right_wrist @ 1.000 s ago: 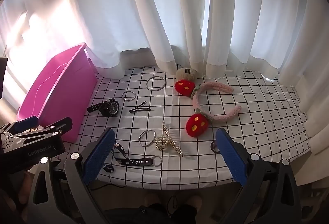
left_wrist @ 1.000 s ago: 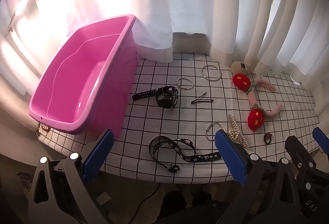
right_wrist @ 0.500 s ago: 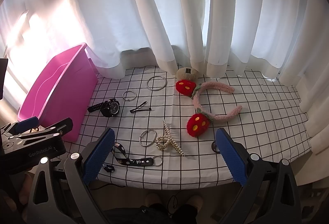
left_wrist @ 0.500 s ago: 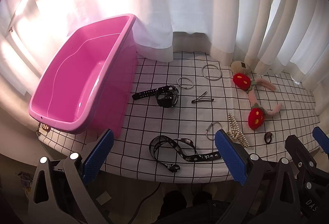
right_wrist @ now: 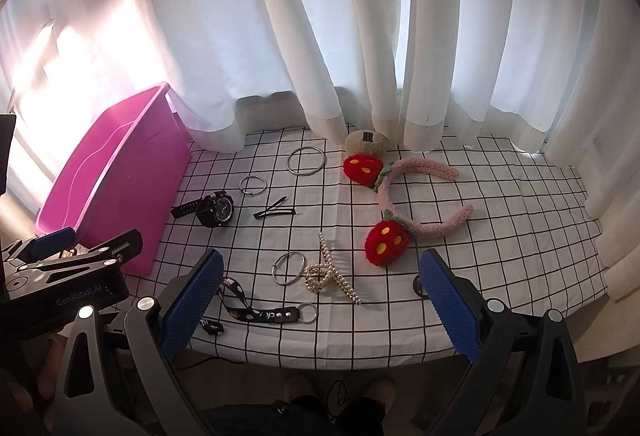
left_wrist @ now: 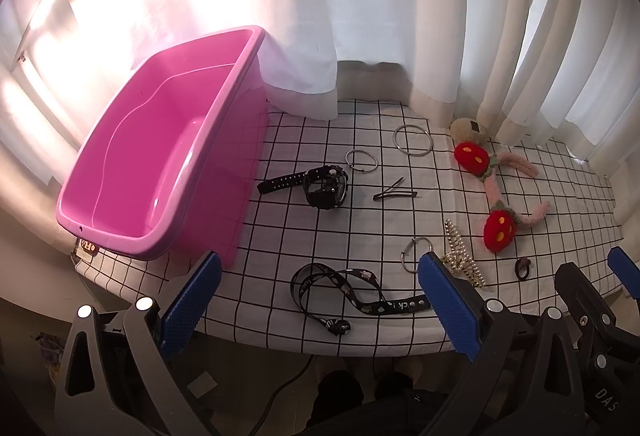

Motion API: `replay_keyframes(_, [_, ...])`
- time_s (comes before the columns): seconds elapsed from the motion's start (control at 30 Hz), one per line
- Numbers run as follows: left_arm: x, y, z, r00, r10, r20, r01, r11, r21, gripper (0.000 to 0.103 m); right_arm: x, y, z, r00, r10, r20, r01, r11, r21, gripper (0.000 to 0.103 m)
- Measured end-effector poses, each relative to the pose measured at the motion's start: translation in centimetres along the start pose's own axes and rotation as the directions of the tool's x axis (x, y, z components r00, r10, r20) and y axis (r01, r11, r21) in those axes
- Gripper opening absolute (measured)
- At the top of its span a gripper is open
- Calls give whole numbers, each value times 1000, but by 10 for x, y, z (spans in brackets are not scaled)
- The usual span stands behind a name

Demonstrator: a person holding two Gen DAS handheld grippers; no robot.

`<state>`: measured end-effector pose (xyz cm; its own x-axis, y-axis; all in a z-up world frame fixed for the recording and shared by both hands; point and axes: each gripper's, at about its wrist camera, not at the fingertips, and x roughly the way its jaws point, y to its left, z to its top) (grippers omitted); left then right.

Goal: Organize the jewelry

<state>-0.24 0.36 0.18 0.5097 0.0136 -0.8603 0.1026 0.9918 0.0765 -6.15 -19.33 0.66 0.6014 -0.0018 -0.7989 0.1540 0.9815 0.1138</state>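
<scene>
White curtains hanging behind a table in a black-grid white cloth [right_wrist: 500, 220]. Pink bin [left_wrist: 160, 156] sitting at the left end, holding nothing. Lying loose on the cloth: black watch [left_wrist: 324, 186] near the bin, hair clip [left_wrist: 394, 193], three metal rings, pearl claw clip [right_wrist: 330, 274], strawberry headband [right_wrist: 400, 204], black lanyard [left_wrist: 348, 294] by the front edge, small dark ring [left_wrist: 523, 268]. Left gripper [left_wrist: 316, 300] and right gripper [right_wrist: 318, 300] both hovering over the front edge, jaws spread wide, gripping nothing.
</scene>
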Motion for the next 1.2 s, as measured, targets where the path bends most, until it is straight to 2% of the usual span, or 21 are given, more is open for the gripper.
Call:
replay_keyframes(0.77, [2, -2, -3, 1000, -2, -6, 2, 1000, 2, 97, 2, -4, -3, 1000, 11, 9, -11, 1000, 19, 94])
replay_keyframes(0.93, [12, 1, -11, 999, -10, -37, 9, 1000, -16, 97, 9, -12, -11, 1000, 7, -13, -7, 999, 38, 94])
replay_keyframes(1.1, [28, 7, -24, 995, -55, -81, 50, 997, -60, 97, 19, -27, -22, 999, 3, -45, 0, 998, 63, 94])
replay_keyframes(1.2, [42, 9, -35, 993, -33, -115, 26, 998, -62, 97, 27, -38, -31, 998, 4, -66, 2, 997, 77, 94])
